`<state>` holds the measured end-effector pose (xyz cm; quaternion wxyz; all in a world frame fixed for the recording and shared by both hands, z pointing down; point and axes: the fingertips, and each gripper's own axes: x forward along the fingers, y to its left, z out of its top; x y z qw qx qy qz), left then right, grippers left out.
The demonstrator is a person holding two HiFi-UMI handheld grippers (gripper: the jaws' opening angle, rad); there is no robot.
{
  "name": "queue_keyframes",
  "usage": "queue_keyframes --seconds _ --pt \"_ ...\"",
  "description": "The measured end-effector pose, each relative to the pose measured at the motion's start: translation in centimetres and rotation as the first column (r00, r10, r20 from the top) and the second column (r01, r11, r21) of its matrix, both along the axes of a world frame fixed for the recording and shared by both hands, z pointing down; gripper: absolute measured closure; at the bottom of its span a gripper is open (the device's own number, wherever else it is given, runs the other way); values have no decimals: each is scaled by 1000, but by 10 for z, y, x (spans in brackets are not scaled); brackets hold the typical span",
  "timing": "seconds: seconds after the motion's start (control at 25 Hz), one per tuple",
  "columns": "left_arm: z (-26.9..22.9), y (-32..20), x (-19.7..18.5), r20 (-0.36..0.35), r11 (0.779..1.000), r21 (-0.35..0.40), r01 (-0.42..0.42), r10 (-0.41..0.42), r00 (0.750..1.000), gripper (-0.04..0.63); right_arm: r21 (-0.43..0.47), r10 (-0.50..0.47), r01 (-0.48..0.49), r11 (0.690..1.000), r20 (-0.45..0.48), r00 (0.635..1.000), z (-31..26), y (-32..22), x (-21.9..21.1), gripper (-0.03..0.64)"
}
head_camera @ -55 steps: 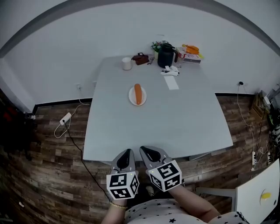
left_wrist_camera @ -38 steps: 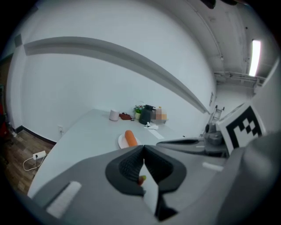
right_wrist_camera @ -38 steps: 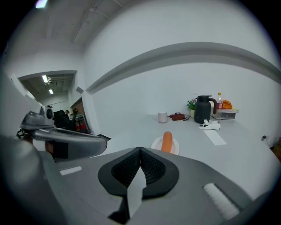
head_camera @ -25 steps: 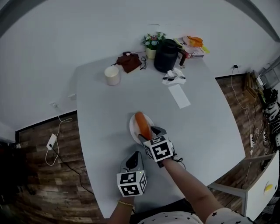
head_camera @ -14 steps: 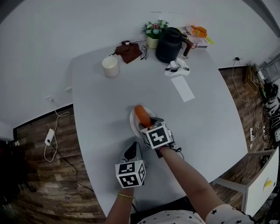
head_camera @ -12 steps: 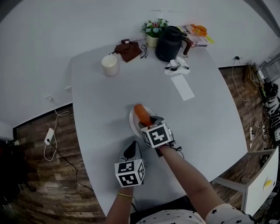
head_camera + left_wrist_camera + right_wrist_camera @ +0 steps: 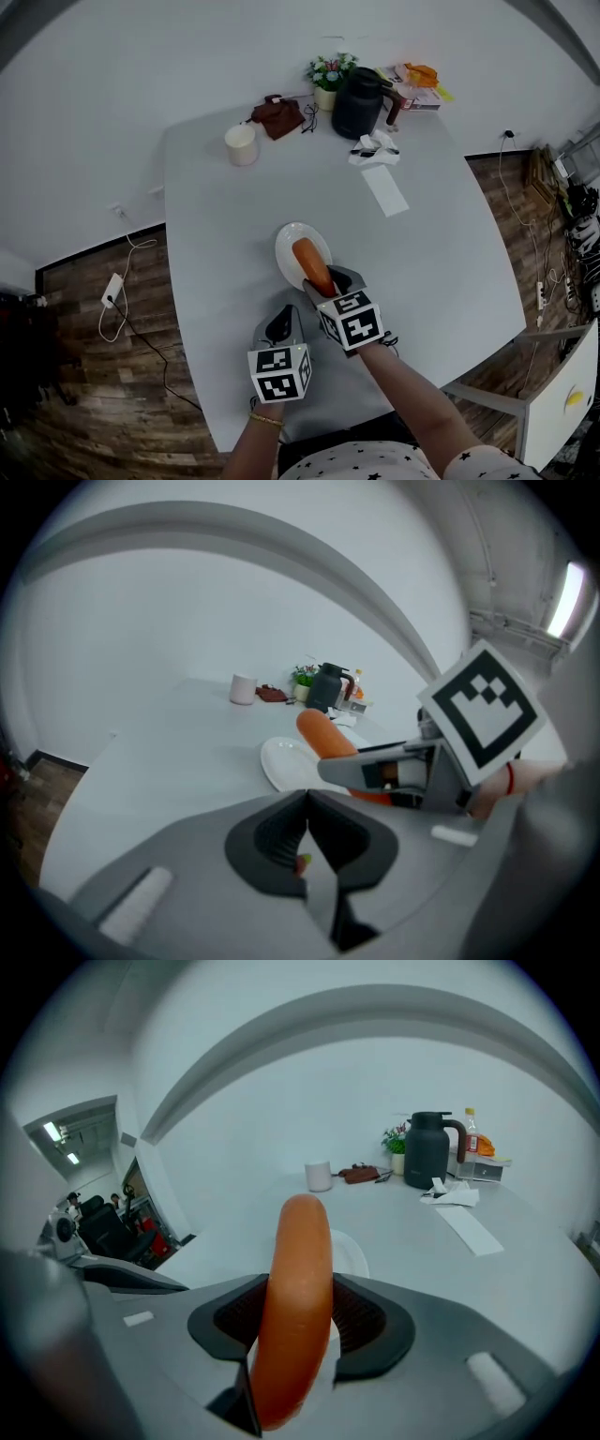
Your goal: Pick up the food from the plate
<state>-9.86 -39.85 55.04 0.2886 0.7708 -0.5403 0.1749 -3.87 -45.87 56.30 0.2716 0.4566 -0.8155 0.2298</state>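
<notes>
**Two grippers, one sausage, one plate: holdings on a pale table**

1. Sausage [image 7: 309,260], orange, smooth. It is clamped across its near half between the pads of the right gripper [image 7: 298,1321], and its far end is tilted upward. It is held over the near right part of the plate and appears clear of it.
2. Plate [image 7: 286,246], white, round. It is set at the middle of the table [image 7: 441,253], with its far left part bare.
3. Left gripper [image 7: 307,832]. Its jaws are pressed together with nothing seen between them. It is held low, just left of and nearer than the right gripper, short of the plate.
4. Far-edge group, well apart from the plate, listed left to right:
   - white cup [image 7: 241,145]
   - brown pouch [image 7: 278,115]
   - small flower pot [image 7: 325,75]
   - black jug [image 7: 356,92]
   - stack of books [image 7: 417,80], with an orange item on top
5. Crumpled tissue [image 7: 375,146], just nearer than the jug.
6. Paper sheet [image 7: 385,190], white, laid flat just nearer than the tissue.
</notes>
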Motion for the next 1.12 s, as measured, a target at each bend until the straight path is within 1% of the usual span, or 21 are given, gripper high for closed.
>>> queue_keyframes --seconds 0.24,0.44,0.64,0.8,1.12 --pt "-26 45 10 -22 999 32 22 -21 1000 588 73 -21 12 997 124 992 -50 67 11 413" --pt "-47 83 19 -25 997 66 36 -35 999 588 115 -61 44 992 149 987 -74 124 28 413" --pt "-59 113 26 -23 995 86 56 -54 998 588 111 -85 69 991 156 984 -78 170 46 413" --pt "-63 126 28 -14 993 99 69 -68 998 588 122 -96 76 990 165 982 -82 186 52 413" --pt "-76 127 32 5 988 137 69 -70 998 588 164 -108 80 983 168 980 -93 188 54 414"
